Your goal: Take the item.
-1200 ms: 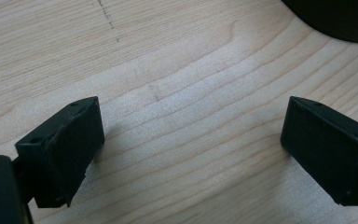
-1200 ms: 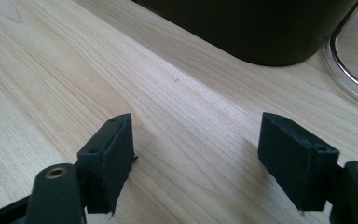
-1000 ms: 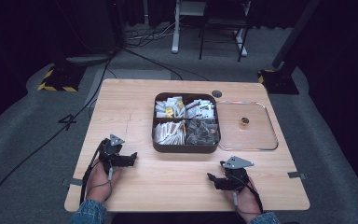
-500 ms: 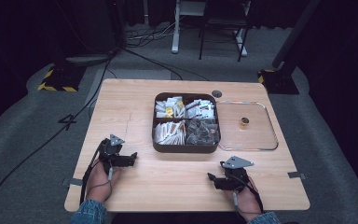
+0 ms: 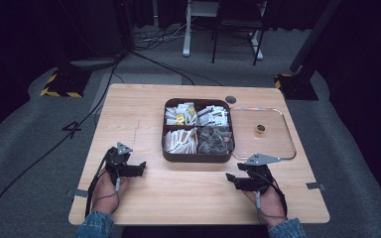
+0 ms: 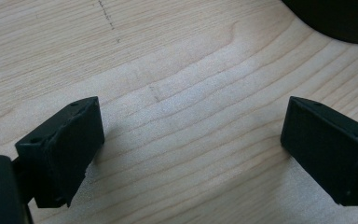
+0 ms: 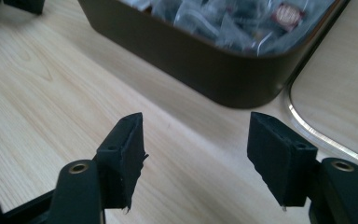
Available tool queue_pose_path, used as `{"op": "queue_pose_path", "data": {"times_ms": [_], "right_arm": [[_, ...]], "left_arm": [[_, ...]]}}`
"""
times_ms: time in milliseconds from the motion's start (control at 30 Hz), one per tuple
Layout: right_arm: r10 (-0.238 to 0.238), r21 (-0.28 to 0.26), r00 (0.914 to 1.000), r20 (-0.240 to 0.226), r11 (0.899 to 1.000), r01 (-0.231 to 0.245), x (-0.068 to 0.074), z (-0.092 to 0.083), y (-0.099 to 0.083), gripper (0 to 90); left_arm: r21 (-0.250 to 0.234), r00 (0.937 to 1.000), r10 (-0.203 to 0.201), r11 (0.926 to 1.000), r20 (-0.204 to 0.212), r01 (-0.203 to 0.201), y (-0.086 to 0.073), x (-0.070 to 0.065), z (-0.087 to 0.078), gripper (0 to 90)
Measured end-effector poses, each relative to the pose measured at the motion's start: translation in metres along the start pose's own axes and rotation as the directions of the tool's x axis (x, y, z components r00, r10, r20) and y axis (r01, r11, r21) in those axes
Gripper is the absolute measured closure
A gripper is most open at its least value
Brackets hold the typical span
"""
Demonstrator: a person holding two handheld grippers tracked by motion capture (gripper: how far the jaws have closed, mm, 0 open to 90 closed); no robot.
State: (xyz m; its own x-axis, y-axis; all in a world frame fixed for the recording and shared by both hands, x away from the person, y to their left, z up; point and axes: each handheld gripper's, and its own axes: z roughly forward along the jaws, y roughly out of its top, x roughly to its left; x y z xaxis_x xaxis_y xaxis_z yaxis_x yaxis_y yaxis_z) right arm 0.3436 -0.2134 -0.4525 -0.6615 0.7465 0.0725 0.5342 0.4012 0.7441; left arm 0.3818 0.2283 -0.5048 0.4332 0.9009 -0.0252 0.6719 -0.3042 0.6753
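Note:
A dark brown box [image 5: 197, 157] with four compartments of packets stands mid-table; its wall [image 7: 200, 60] fills the top of the right gripper view. My left gripper [image 5: 140, 167] rests on the table near the front left, open, with bare wood between its jaws [image 6: 191, 140]. My right gripper [image 5: 230, 179] rests near the front right, open and empty [image 7: 196, 154], pointing toward the box's near corner. Each is held by a hand.
A clear lid [image 5: 273, 144] with a small brass knob [image 5: 260, 129] lies flat to the right of the box; its rim [image 7: 317, 135] runs close to my right gripper. Cables trail off the table's left side. Dark stands and floor surround the table.

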Motion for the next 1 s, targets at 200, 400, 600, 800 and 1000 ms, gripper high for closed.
{"op": "queue_pose_path", "data": {"times_ms": [200,400,600,800,1000], "right_arm": [[-0.001,-0.038,1.0000,-0.004,0.999,0.000,-0.005,-0.009,0.021,36.7],[-0.004,-0.047,0.9999,-0.012,0.999,0.003,-0.009,-0.008,0.038,36.8],[0.008,-0.040,0.9995,-0.029,0.999,-0.009,-0.022,0.003,0.062,36.9],[0.020,-0.043,0.9996,-0.021,0.999,-0.021,-0.033,0.016,0.081,37.5],[-0.004,-0.037,0.9999,0.012,0.999,0.004,-0.043,0.030,0.102,39.2]], "left_arm": [[0.000,1.0000,0.000,1.0000,0.000,0.000,0.000,0.000,0.000,6.3],[-0.004,1.0000,0.000,1.0000,0.000,0.000,-0.001,0.000,0.000,6.4],[-0.003,1.0000,0.001,1.0000,0.005,-0.001,-0.002,0.000,-0.002,6.2],[-0.004,0.9999,0.008,1.0000,0.007,-0.008,-0.003,0.001,-0.002,6.1],[-0.002,1.0000,0.008,1.0000,0.004,-0.008,-0.002,0.001,-0.002,6.0]]}}
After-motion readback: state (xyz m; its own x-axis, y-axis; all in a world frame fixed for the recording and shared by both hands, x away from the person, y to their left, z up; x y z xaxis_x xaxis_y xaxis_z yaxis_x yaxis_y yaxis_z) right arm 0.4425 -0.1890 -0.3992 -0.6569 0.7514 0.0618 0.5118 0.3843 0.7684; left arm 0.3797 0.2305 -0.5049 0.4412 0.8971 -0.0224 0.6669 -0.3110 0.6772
